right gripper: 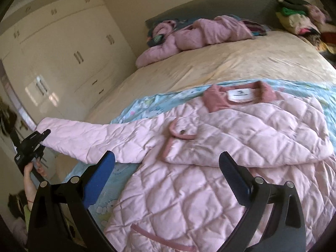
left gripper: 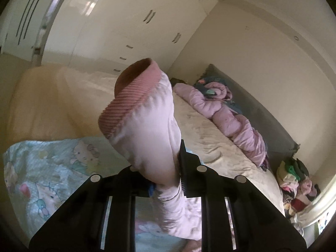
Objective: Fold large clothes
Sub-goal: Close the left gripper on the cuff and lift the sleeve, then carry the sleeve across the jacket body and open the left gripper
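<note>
A light pink quilted jacket (right gripper: pixel 210 168) with a darker pink collar (right gripper: pixel 218 99) lies front-up on a pale blue cartoon-print blanket (right gripper: pixel 147 105) on the bed. Its one sleeve (right gripper: pixel 94 138) is stretched out to the left, off the bed's edge. My left gripper (right gripper: pixel 42 135) is shut on that sleeve's end; in the left wrist view the sleeve (left gripper: pixel 147 126) stands up between the fingers (left gripper: pixel 185 168) and its ribbed cuff (left gripper: pixel 134 92) opens toward the camera. My right gripper (right gripper: pixel 168 163) is open and empty, hovering just above the jacket's middle.
The bed has a beige cover (right gripper: pixel 231 63). A second pink garment (right gripper: pixel 199 33) lies crumpled by the grey headboard (right gripper: pixel 210 4). A pile of mixed clothes (right gripper: pixel 304 19) sits at the bed's far right corner. White wardrobes (right gripper: pixel 63 52) stand left of the bed.
</note>
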Demonstrator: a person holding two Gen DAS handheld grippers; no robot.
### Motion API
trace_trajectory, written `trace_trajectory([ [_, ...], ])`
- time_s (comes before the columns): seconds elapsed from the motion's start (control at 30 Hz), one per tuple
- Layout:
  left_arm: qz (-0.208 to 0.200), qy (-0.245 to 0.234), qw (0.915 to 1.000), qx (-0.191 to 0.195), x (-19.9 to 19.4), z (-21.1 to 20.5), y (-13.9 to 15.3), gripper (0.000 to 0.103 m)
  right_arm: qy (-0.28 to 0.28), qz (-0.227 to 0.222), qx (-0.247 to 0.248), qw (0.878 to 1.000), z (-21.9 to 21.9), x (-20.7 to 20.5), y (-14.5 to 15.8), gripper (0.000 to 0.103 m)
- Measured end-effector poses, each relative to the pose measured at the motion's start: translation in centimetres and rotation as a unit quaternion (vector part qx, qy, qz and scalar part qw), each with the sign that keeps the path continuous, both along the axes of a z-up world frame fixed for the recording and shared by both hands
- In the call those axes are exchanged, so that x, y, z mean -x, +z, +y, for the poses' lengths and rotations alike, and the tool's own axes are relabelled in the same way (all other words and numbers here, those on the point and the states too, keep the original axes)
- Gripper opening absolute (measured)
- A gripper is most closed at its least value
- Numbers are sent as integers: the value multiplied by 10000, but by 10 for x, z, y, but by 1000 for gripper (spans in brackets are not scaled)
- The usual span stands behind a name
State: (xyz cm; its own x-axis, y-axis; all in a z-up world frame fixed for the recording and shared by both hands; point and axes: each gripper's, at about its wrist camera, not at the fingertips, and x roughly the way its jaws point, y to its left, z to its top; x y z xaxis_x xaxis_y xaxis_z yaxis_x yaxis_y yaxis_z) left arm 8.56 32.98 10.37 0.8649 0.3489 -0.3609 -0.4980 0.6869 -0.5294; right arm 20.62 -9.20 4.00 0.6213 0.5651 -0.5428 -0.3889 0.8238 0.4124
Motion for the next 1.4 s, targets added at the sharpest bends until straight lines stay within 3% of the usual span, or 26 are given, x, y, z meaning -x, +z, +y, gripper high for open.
trace_trajectory([
  [0.3,-170,-470,9975,-491,-20,-82,40,8,-350,-29,-309,9989,-69,14,4,99],
  [0.8,-346,-1308,9848,-1086,-49,-189,54,7,-998,-28,-710,9925,-176,31,-4,99],
  [1.1,-155,-2216,9654,-1363,-75,-259,30,7,-1556,128,-816,9844,-226,34,-24,99],
  [1.3,110,-2885,9434,-1633,-92,-305,1,7,-1951,297,-711,9778,-254,33,-43,99],
  [1.4,304,-3245,9285,-1778,-100,-331,-21,7,-2070,386,-705,9750,-264,33,-51,99],
])
